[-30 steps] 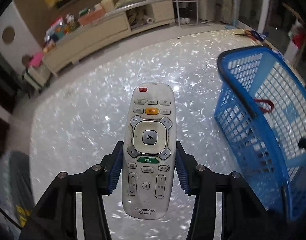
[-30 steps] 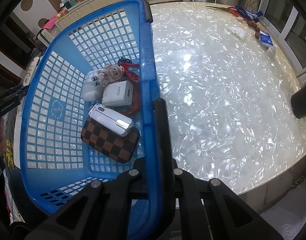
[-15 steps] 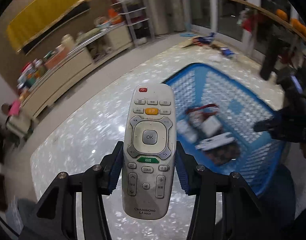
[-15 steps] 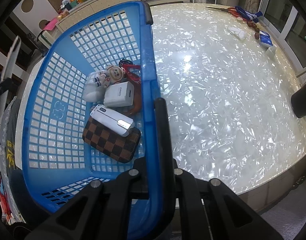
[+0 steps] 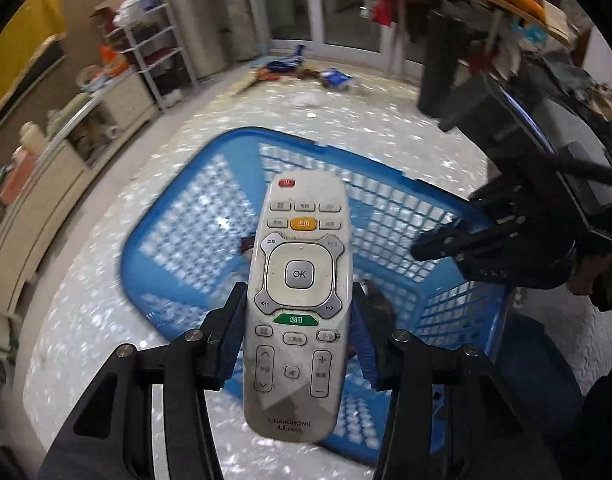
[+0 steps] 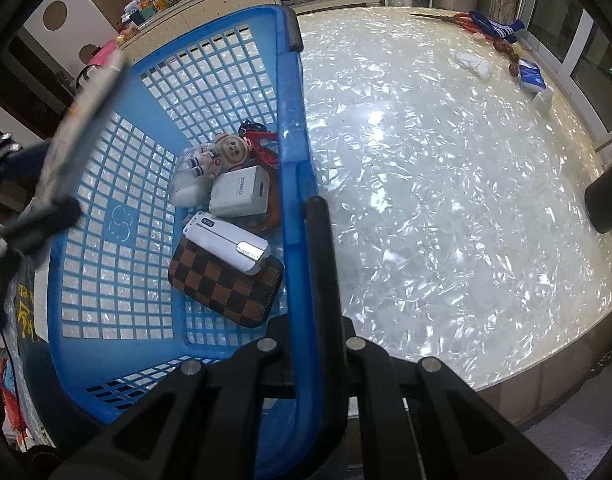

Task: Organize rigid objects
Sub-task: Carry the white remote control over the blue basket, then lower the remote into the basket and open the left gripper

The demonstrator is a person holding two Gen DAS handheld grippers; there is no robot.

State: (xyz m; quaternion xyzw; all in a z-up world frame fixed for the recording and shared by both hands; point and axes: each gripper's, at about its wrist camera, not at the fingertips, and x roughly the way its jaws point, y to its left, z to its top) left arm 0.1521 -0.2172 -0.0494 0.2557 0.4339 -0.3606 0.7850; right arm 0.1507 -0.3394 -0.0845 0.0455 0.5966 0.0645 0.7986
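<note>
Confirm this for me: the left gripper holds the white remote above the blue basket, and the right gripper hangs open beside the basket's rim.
One detail is wrong. The right gripper is not open beside the rim: the right wrist view shows it shut on the blue basket at its rim. The rest stands: the left gripper holds the white remote above the basket.

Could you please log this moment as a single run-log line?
left hand-held gripper: shut on remote control, above blue basket | right hand-held gripper: shut on basket rim | basket: checkered pouch, white charger
</note>
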